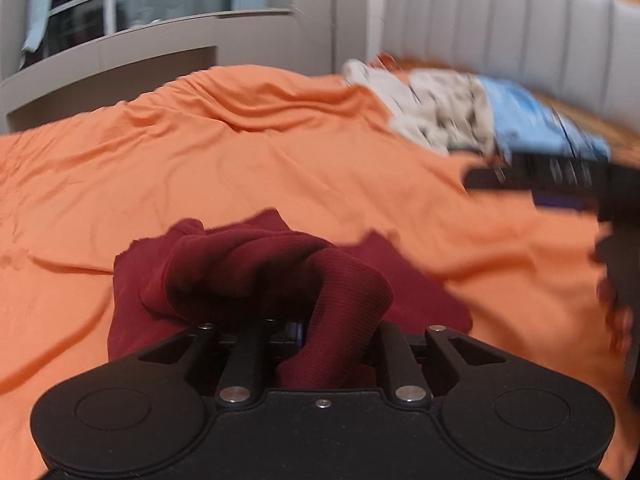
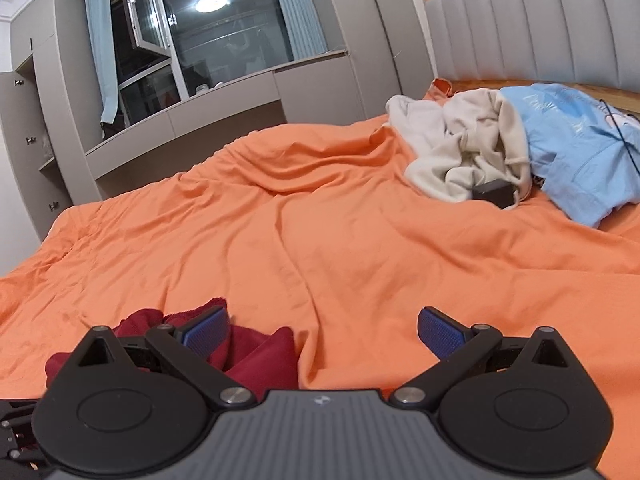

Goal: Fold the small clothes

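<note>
A dark red knit garment point(image 1: 248, 276) lies bunched on the orange bedsheet point(image 1: 200, 168). My left gripper point(image 1: 296, 328) is shut on a fold of it, and the cloth drapes over and hides the fingertips. My right gripper point(image 2: 324, 330) is open and empty, with its blue pads point(image 2: 440, 330) wide apart just above the sheet. The red garment point(image 2: 260, 356) lies at its lower left, under the left finger. The right gripper also shows as a blurred dark shape at the right edge of the left wrist view point(image 1: 560, 180).
A beige garment point(image 2: 464, 148) and a light blue garment point(image 2: 576, 148) are piled near the grey padded headboard point(image 2: 540, 28). A small black box point(image 2: 494, 193) lies by the beige one. Grey cabinets and a window point(image 2: 216, 36) stand beyond the bed's far side.
</note>
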### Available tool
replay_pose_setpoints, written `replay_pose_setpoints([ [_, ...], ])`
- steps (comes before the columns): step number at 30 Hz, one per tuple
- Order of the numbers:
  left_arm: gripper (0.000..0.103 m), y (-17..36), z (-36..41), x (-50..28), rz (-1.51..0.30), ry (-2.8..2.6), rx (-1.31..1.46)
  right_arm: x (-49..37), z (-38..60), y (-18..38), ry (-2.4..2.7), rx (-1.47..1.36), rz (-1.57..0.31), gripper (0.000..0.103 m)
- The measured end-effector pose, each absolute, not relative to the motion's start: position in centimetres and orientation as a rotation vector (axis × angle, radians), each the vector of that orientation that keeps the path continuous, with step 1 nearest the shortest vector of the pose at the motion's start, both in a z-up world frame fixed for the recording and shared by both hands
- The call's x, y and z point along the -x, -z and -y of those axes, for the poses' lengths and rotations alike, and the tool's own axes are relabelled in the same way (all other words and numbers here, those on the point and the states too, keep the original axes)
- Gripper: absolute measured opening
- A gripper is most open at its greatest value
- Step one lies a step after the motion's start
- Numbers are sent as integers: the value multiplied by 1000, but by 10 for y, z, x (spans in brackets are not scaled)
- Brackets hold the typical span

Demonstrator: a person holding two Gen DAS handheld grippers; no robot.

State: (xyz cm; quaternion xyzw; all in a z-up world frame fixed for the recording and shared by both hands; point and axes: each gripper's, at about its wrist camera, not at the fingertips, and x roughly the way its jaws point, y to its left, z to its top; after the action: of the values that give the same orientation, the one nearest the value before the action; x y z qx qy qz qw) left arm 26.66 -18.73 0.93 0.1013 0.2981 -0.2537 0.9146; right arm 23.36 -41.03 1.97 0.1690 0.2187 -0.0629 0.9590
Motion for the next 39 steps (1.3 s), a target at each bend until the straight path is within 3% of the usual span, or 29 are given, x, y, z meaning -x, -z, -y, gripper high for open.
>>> replay_pose_setpoints([
  [11, 83, -23, 168, -241, -620, 714, -148, -242, 402, -11, 120, -337, -494, 103],
  [13, 98, -28, 163, -234, -611, 728, -160, -242, 399, -10, 118, -324, -500, 103],
  [14, 101, -31, 159, -230, -610, 735, -162, -242, 397, -10, 116, -318, -502, 103],
  [31, 102, -48, 51, -239, -536, 737, 275, -242, 344, -6, 79, -139, -418, 103],
  [39, 102, -38, 25, -241, -531, 719, 358, -235, 337, -11, 47, -133, -354, 103],
])
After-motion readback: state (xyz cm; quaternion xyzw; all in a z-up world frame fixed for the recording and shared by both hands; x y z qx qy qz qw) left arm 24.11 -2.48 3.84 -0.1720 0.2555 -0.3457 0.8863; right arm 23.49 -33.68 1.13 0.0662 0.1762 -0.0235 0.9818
